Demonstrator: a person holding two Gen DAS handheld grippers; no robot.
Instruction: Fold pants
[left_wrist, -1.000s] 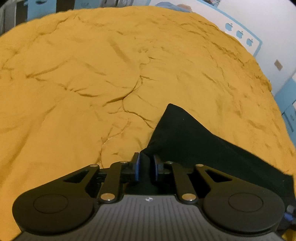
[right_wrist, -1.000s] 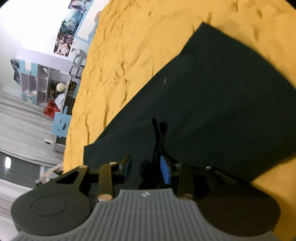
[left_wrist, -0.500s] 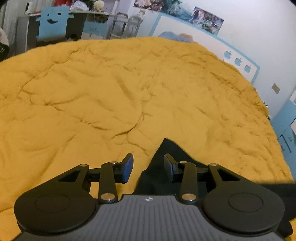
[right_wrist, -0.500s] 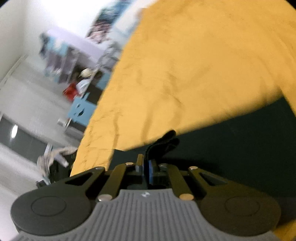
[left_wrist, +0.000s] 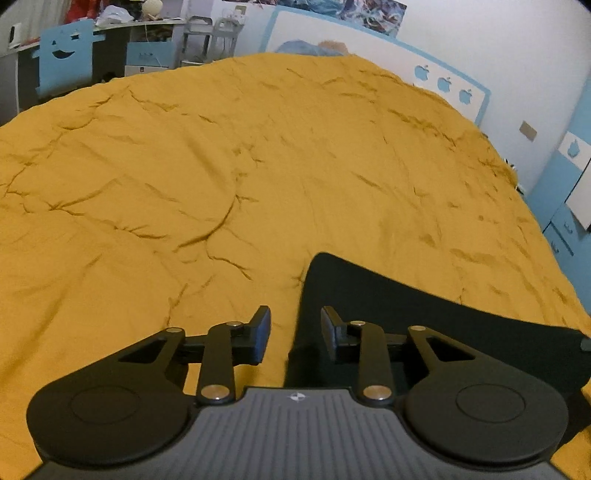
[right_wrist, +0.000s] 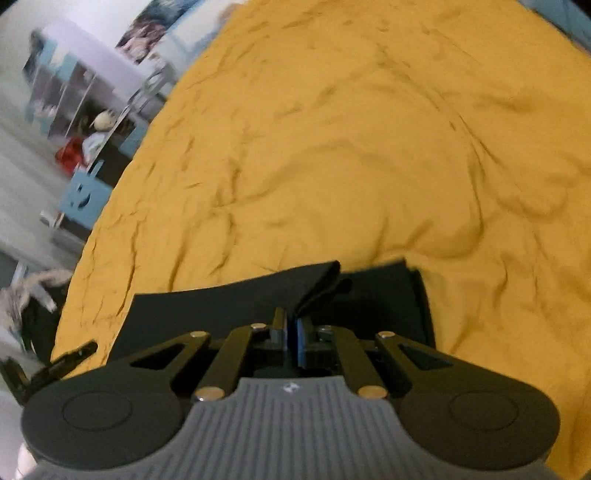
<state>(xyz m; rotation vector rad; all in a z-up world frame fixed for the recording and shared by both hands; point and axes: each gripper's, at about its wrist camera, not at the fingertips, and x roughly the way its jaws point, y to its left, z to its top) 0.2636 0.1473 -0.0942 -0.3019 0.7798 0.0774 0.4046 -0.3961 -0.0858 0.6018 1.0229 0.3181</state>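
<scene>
Only the right view shows the right gripper (right_wrist: 291, 328) pinching a blurred fold, apparently the black fabric pants (right_wrist: 229, 299); left gripper (left_wrist: 295, 328) gapes above the wrinkled mustard-yellow bedspread (left_wrist: 221, 177).

Left wrist view: sits behind left tongs (left_wrist: 295, 332), raised over the bed (left_wrist: 184, 184), facing across it to the far wall, pants (left_wrist: 388, 295) near at 5 o'clock. Right wrist view: behind right tongs (right_wrist: 291, 332), lower, tilted, blurred, pants (right_wrist: 221, 302) close. Shared: bed, pants, blue chair (left_wrist: 64, 62) (right_wrist: 85, 195) at 10 o'clock.
</scene>
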